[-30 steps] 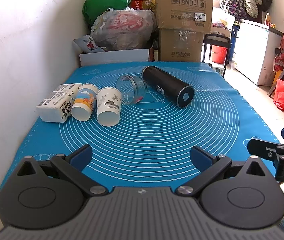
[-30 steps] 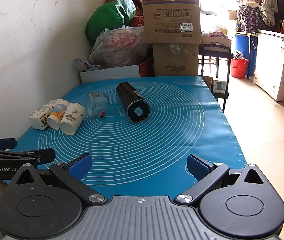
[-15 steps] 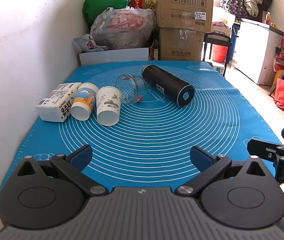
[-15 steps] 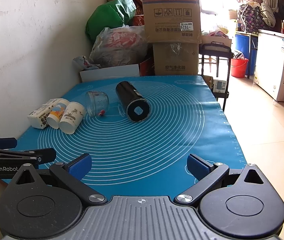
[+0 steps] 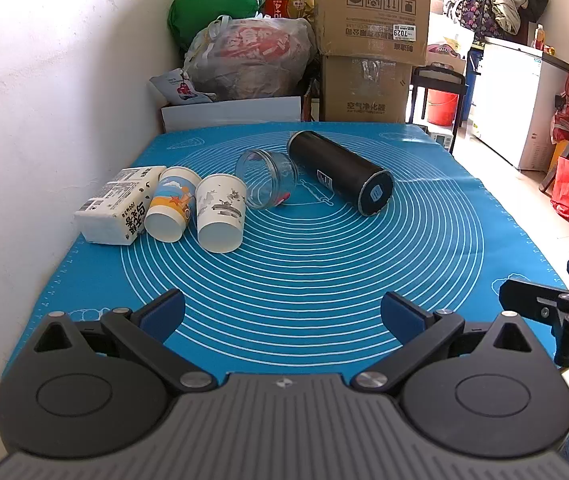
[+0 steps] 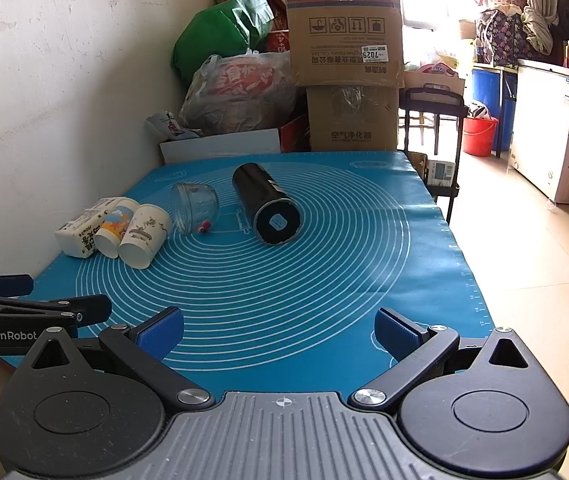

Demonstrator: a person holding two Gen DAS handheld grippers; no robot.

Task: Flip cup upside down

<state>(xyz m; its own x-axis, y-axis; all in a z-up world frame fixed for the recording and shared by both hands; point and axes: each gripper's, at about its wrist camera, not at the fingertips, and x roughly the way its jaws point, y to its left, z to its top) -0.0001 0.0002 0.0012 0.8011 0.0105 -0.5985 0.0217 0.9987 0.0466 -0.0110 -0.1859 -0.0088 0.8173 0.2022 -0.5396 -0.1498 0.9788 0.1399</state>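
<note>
Both cups (image 5: 220, 218) lie ahead-left of left gripper (image 5: 282, 314).

Right tool (image 6: 278, 330) gapes empty; paper cups (image 6: 140, 236) lie toppled on mat (image 6: 324, 272).

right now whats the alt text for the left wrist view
The open left gripper hangs above a blue mat holding nothing. Further along the mat, two paper cups, a glass jar and a black flask lie on their sides beside a white pack.
</note>
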